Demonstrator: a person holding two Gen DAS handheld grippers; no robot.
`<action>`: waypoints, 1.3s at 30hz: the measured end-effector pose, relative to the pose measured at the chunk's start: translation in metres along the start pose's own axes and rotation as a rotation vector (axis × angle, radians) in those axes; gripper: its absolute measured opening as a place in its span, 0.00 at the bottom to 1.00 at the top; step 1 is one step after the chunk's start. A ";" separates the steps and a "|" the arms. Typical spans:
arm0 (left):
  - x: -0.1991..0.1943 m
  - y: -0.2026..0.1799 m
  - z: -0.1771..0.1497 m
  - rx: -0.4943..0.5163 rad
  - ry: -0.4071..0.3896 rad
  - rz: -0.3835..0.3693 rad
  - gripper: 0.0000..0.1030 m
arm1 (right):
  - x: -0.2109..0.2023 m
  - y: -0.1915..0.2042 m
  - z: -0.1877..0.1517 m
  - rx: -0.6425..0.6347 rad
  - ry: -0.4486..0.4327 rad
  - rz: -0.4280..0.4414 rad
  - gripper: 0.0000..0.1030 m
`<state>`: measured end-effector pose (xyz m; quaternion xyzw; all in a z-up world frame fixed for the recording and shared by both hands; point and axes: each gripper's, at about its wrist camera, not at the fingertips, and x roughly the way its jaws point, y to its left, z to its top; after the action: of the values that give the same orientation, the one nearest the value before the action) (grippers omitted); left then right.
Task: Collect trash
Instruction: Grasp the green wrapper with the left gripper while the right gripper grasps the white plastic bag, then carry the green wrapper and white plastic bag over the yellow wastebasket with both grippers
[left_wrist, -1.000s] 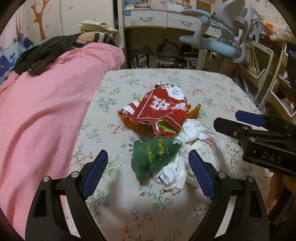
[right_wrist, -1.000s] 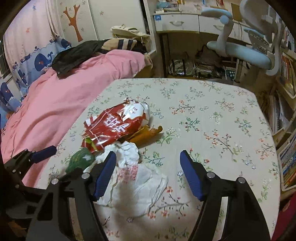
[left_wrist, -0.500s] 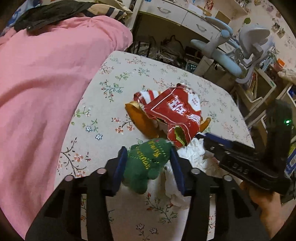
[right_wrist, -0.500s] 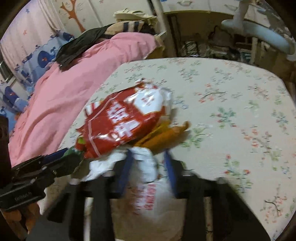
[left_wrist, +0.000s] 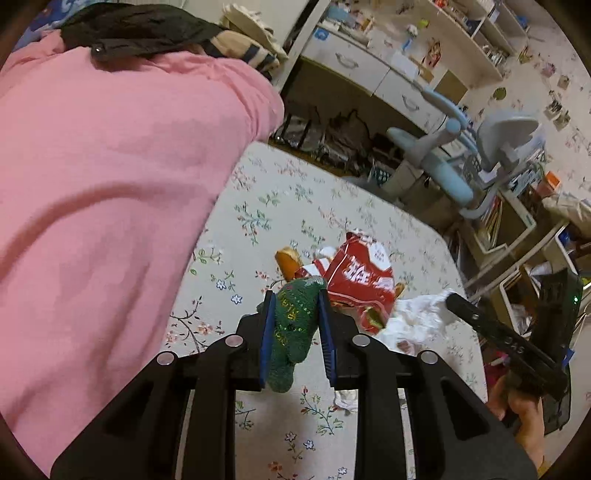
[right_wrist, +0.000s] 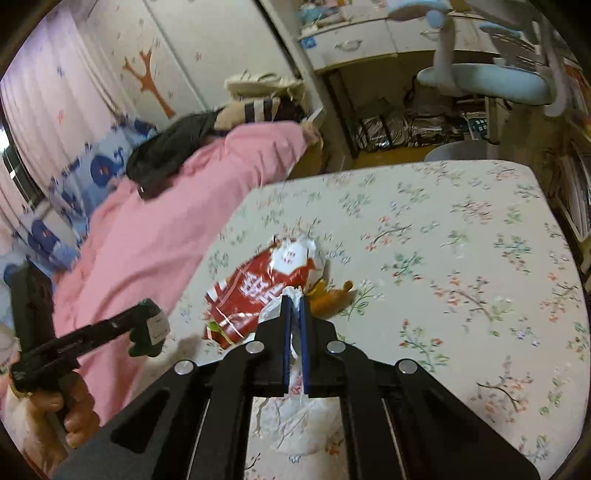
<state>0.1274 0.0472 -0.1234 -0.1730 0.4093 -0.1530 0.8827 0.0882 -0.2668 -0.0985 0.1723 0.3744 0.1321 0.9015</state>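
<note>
A pink fabric blanket (left_wrist: 110, 192) lies heaped along one side of the floral-patterned counter (right_wrist: 461, 258), with a black garment (left_wrist: 140, 27) draped over its far end. Beyond the counter stand a pale blue and grey swivel chair (left_wrist: 480, 147) and a white desk with drawers (right_wrist: 354, 44).

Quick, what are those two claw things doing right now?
Left gripper: just closed, pads pressing a green plush fabric item.
Right gripper: closed, pinching a crumpled white plastic bag.

My left gripper (left_wrist: 294, 309) is closing on the green Christmas sock (left_wrist: 293, 334) and lifting it, while my right gripper (right_wrist: 293, 306) is clamping the white plastic bag (right_wrist: 295, 417).
</note>
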 end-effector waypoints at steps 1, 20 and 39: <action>-0.004 -0.002 0.000 0.002 -0.010 -0.004 0.21 | -0.008 -0.001 0.001 0.008 -0.017 0.005 0.05; -0.050 -0.023 -0.023 0.019 -0.064 -0.063 0.21 | -0.067 -0.058 -0.029 0.141 -0.011 -0.112 0.05; -0.052 -0.026 -0.023 0.025 -0.069 -0.049 0.21 | 0.008 -0.058 -0.049 -0.028 0.167 -0.277 0.58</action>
<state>0.0739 0.0416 -0.0910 -0.1768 0.3722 -0.1735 0.8945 0.0652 -0.3063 -0.1600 0.0949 0.4664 0.0255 0.8791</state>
